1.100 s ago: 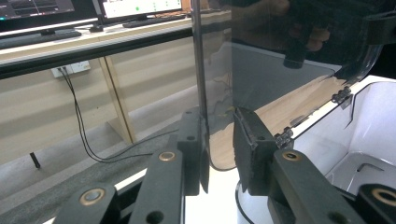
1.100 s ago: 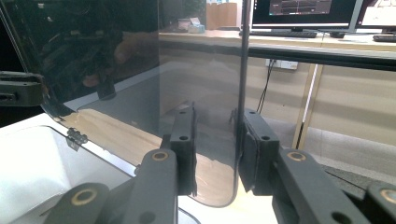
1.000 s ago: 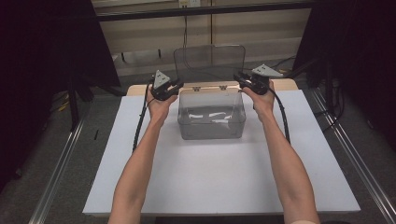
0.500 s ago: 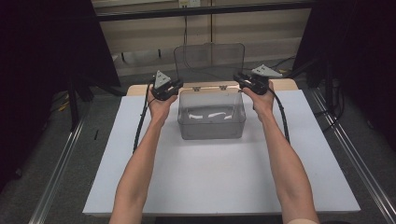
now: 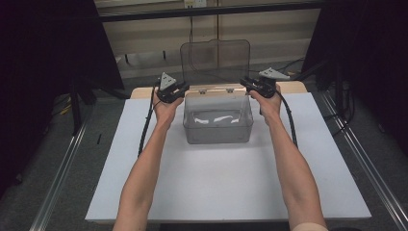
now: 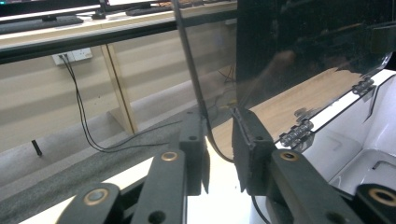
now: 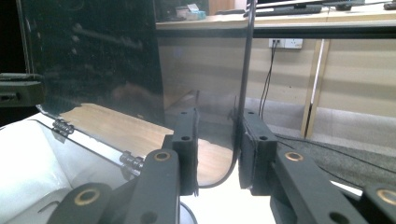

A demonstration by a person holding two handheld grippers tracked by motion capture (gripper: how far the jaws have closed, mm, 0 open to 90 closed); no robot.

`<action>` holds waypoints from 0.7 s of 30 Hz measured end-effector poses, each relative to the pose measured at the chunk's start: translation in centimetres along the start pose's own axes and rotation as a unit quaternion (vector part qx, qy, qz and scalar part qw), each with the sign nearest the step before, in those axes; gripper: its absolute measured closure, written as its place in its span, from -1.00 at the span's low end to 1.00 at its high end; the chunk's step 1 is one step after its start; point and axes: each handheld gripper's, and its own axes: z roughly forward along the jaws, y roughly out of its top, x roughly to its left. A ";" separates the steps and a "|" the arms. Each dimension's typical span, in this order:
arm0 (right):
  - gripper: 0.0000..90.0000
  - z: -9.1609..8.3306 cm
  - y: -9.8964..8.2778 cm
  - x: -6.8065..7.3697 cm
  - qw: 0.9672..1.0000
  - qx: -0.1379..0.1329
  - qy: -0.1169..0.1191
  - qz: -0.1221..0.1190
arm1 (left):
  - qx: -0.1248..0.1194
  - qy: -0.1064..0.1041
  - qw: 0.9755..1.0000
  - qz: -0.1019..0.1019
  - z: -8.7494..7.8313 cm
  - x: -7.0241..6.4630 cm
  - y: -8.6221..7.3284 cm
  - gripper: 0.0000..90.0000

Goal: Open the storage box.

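Observation:
A clear plastic box (image 5: pixel 217 126) stands at the far middle of the white board (image 5: pixel 216 183), its hinged lid (image 5: pixel 215 62) swung upright. My left gripper (image 5: pixel 182 89) is at the lid's lower left corner and my right gripper (image 5: pixel 245 83) at its lower right corner. In the left gripper view the jaws (image 6: pixel 219 126) are drawn close, and the lid's (image 6: pixel 303 51) rounded corner shows in the thin slot between them. The right gripper's jaws (image 7: pixel 217 123) stand a little wider apart, with the lid's (image 7: pixel 93 56) edge running down beside one jaw. I cannot tell whether either gripper touches the lid.
A wooden tabletop (image 5: pixel 293 87) lies under the board's far edge. Small hinges (image 6: pixel 296 133) join lid and box along the back rim. Metal rails (image 5: pixel 62 178) run along both sides on the grey floor. A wall with a socket and cables lies beyond.

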 end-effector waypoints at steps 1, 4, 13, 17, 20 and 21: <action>0.57 0.0 0.0 0.0 1.000 0.002 0.000 0.003 | 0.001 0.000 1.000 -0.002 0.1 0.0 0.0 0.60; 0.57 0.1 -0.1 -0.1 1.000 0.001 0.001 0.009 | 0.004 0.000 1.000 -0.002 0.2 0.1 -0.1 0.59; 0.58 0.3 0.2 -0.6 0.999 0.012 0.013 0.031 | 0.010 -0.014 0.999 -0.029 0.4 0.5 0.0 0.57; 0.55 0.5 0.2 -0.5 0.999 0.014 0.009 0.041 | 0.019 -0.010 0.999 -0.028 0.6 0.4 0.1 0.49; 0.54 0.6 0.2 -0.5 0.999 0.017 0.006 0.042 | 0.021 -0.013 0.999 -0.034 0.7 0.4 0.1 0.48; 0.54 0.6 0.2 -0.5 0.999 0.018 0.006 0.044 | 0.024 -0.014 0.999 -0.035 0.7 0.4 0.1 0.47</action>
